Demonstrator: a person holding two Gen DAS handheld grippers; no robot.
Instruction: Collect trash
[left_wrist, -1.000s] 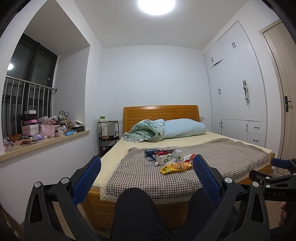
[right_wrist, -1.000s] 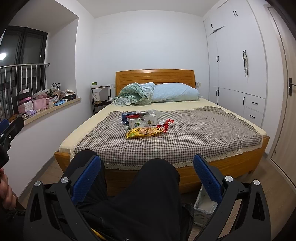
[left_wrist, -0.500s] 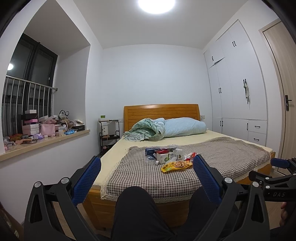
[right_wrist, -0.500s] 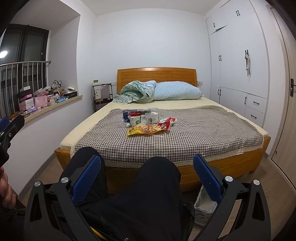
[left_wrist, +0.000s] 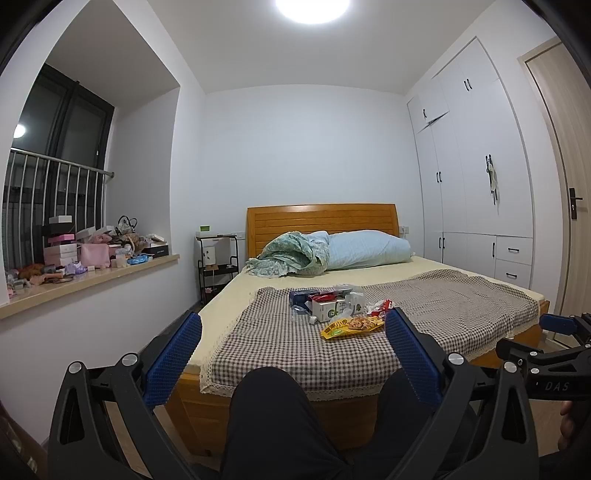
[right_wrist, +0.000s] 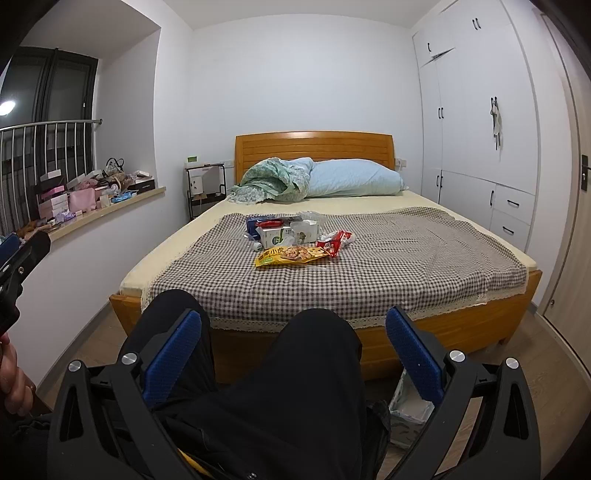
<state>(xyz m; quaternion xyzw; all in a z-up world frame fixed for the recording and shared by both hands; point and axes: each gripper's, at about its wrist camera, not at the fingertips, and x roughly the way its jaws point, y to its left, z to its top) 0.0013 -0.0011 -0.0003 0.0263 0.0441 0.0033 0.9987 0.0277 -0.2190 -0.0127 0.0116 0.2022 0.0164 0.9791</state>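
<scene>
A pile of trash lies on the checked cloth of the bed (right_wrist: 406, 258): a yellow snack bag (right_wrist: 293, 255), a red wrapper (right_wrist: 334, 240), a white and green carton (right_wrist: 273, 235) and a blue packet (right_wrist: 258, 222). The left wrist view shows the same yellow snack bag (left_wrist: 351, 325) and carton (left_wrist: 328, 308). My left gripper (left_wrist: 293, 354) and right gripper (right_wrist: 293, 350) both stand open and empty, well short of the bed, above the person's dark-trousered knees (right_wrist: 295, 387). A small lined bin (right_wrist: 410, 417) stands on the floor by the right knee.
A window ledge (left_wrist: 92, 275) at the left is crowded with boxes. A black bedside rack (left_wrist: 216, 266) stands by the headboard. White wardrobes (right_wrist: 480, 147) and a door line the right wall. A pillow (right_wrist: 354, 179) and rumpled blanket (right_wrist: 273, 181) lie at the bed's head.
Both views have tilted slightly upward, so the bed and the trash pile sit a little lower in frame. The grippers stay open and nothing was grasped.
</scene>
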